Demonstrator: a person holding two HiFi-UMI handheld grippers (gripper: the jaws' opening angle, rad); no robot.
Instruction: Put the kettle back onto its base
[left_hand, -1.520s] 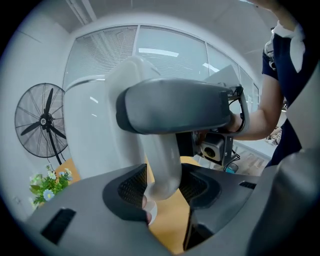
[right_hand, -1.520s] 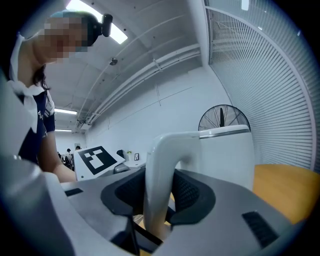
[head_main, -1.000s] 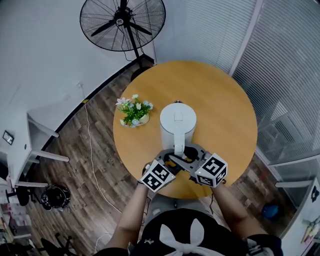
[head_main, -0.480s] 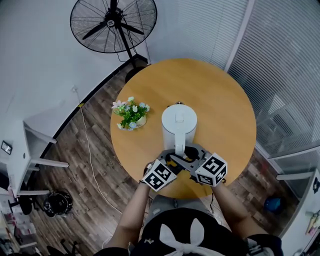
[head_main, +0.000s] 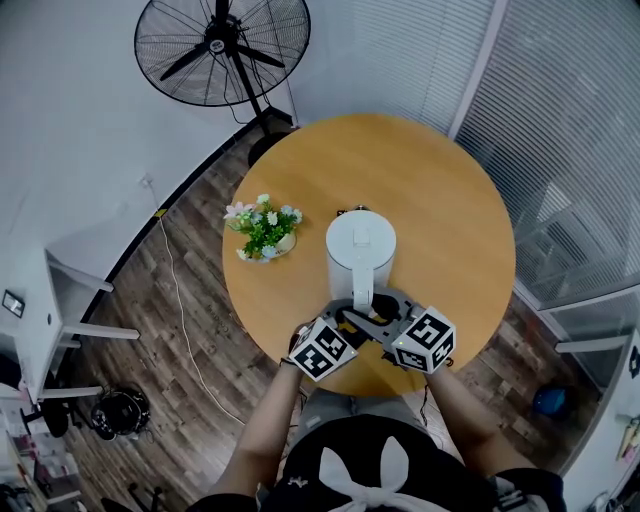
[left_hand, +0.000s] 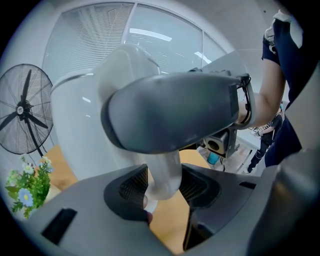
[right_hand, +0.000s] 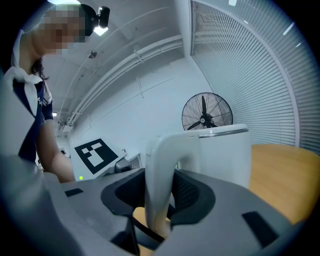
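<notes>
A white kettle (head_main: 360, 250) stands upright on the round wooden table (head_main: 440, 190), its handle (head_main: 359, 298) towards me. What lies under it is hidden. Both grippers meet at that handle. My left gripper (head_main: 350, 314) comes from the lower left and, in the left gripper view, its pads close on the lower handle (left_hand: 162, 175). From the lower right my right gripper (head_main: 377, 312) is shut on the handle (right_hand: 159, 175) too, and its grey finger (left_hand: 170, 115) crosses above the left one. The kettle body (right_hand: 225, 155) rises just beyond the jaws.
A small pot of flowers (head_main: 266, 228) sits on the table left of the kettle. A standing fan (head_main: 222, 48) is on the wooden floor beyond the table. Blinds and glass panels (head_main: 570, 130) close off the right side. A cable (head_main: 180, 300) runs along the floor at left.
Only the head view has shifted a little. The kettle and both grippers keep their places at the handle.
</notes>
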